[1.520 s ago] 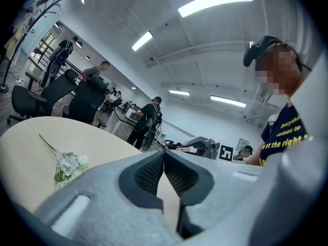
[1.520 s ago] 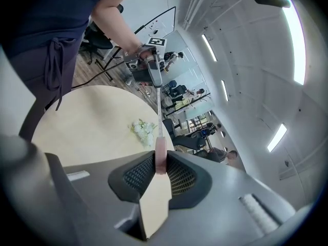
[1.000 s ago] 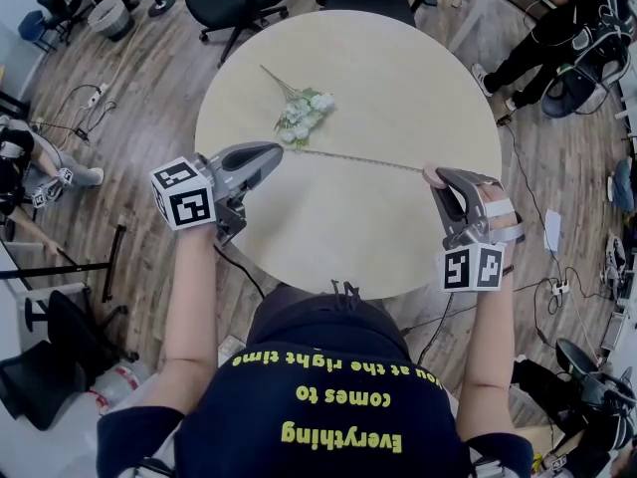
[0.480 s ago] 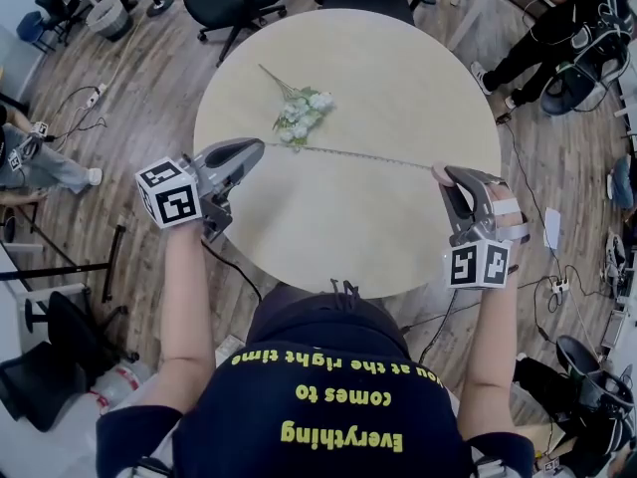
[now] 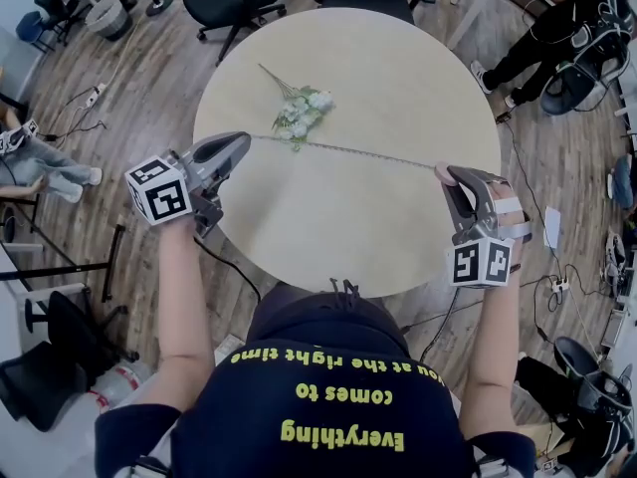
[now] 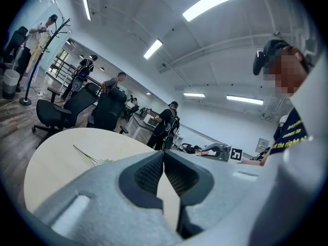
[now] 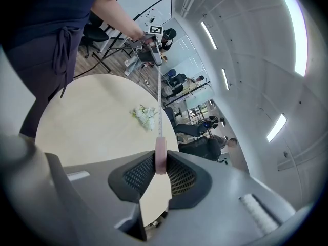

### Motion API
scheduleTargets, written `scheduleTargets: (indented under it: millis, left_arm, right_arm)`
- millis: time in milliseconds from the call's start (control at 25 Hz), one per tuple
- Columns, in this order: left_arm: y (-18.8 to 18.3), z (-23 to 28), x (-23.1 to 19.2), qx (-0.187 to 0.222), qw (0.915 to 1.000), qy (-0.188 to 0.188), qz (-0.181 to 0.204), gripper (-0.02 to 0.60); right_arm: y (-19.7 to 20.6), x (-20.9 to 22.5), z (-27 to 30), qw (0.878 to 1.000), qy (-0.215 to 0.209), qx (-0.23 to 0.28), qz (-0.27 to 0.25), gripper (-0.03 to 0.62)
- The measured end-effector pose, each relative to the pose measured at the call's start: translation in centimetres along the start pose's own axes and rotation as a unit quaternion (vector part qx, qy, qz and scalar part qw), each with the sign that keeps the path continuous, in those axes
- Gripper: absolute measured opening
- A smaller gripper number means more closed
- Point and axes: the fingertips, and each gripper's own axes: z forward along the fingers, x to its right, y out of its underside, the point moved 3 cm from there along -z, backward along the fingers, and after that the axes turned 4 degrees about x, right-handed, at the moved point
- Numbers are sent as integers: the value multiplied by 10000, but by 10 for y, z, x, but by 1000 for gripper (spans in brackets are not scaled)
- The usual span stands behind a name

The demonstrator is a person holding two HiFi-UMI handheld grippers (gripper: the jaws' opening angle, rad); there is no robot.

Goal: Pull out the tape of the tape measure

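Stretching the tape [image 5: 338, 150] tight between the two hands is the whole game here. The right hand-held gripper [image 7: 160, 157] is clamped on the little pink tape measure case [image 5: 439, 174], pads squeezing its flat sides. That way the case works as the anchor and can't slip while the other end gets pulled.

The left hand-held gripper [image 5: 246, 138] is pinched fully closed on the tape's free end. Its own view shows the pads meeting with no gap, and the end itself is too thin to pick out there.

The tape runs in a straight line from one hand-held gripper to the other over the round worktop [image 5: 398, 78]. A small bunch of white flowers [image 5: 304, 113] lies just beyond that line, nearer the left hand-held gripper.

Versus a second ago, the left hand-held gripper has slid outward, away from the right one, so more tape is showing. The right one has barely budged. The pull looks well under way.
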Motion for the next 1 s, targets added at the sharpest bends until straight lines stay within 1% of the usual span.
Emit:
scheduleTargets:
  millis: [320, 800, 1000]
  left_arm:
    - [-2, -8, -10, 40, 9999, -136, 2, 8]
    - [-2, -10, -10, 66, 9999, -153, -38, 8]
    - [0, -3, -6, 22, 10000, -76, -51, 8]
  right_arm:
    - [6, -1, 2, 10000, -27, -66, -6, 81]
    - [8, -2, 2, 9999, -44, -94, 24, 81]
    - [5, -5, 4, 9999, -82, -72, 50, 81]
